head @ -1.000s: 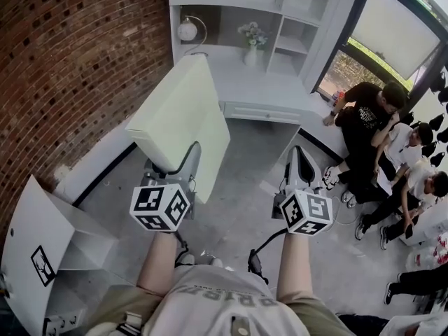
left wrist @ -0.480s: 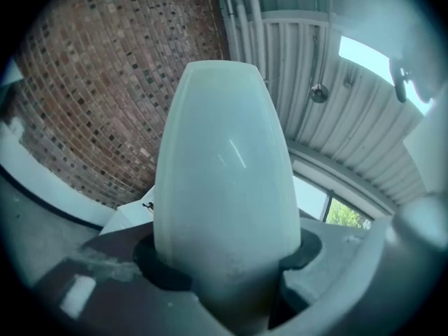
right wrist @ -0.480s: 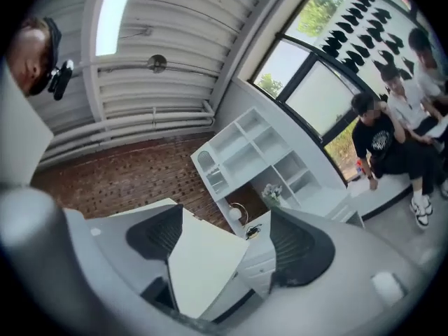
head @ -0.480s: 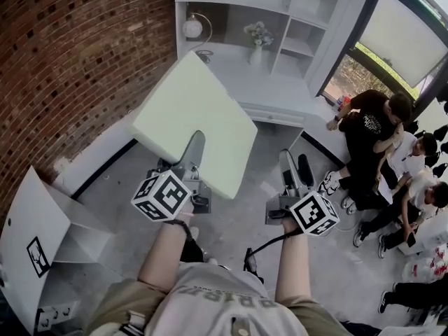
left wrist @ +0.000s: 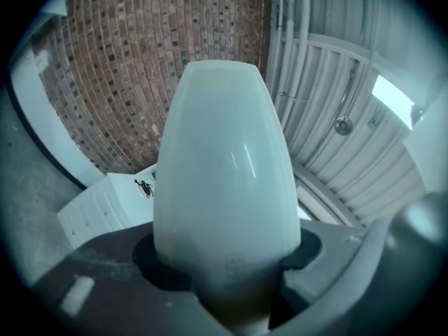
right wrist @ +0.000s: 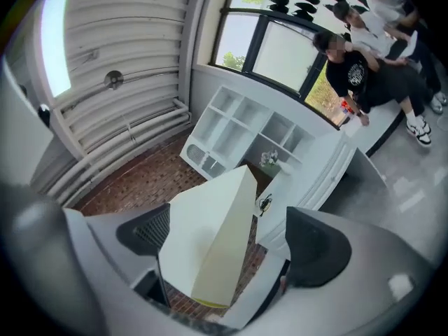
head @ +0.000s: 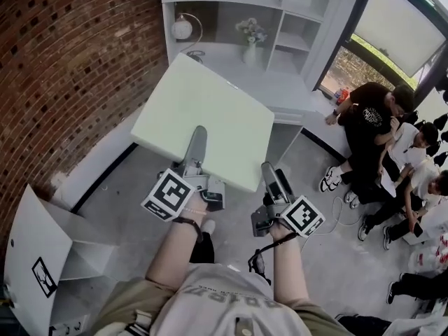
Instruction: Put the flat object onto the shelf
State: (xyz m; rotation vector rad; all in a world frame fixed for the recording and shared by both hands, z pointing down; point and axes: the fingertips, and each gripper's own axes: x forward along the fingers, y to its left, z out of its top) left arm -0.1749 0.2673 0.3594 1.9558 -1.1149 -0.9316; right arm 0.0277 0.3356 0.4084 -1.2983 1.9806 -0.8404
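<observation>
Just short of its goal: beside the brick wall (head: 63,68) at left, an open white box (head: 42,250) with a black mark on its flap stands on the floor, and nothing can be made out inside it. The left gripper (head: 197,149) is clamped on the near edge of the flat panel (head: 210,110), one jaw lying over its top face. The pale, square panel is held aloft, roughly level, above the floor in front of the white shelf unit (head: 277,33), not yet on it. The right gripper (head: 271,180) meets the panel's near right corner with jaws apart; the corner sits between them, apparently not pinched. The board looks light and stiff, probably foam-like. It is broad enough to lever hard on a single edge hold, so two grips spread along the near edge seem wise, and its corners could dent. On the unit's lower level stand a round lamp (head: 183,28) and a vase of flowers (head: 250,47); the compartments above show nothing discernible. At far right, people (head: 371,117) sit by the window.
</observation>
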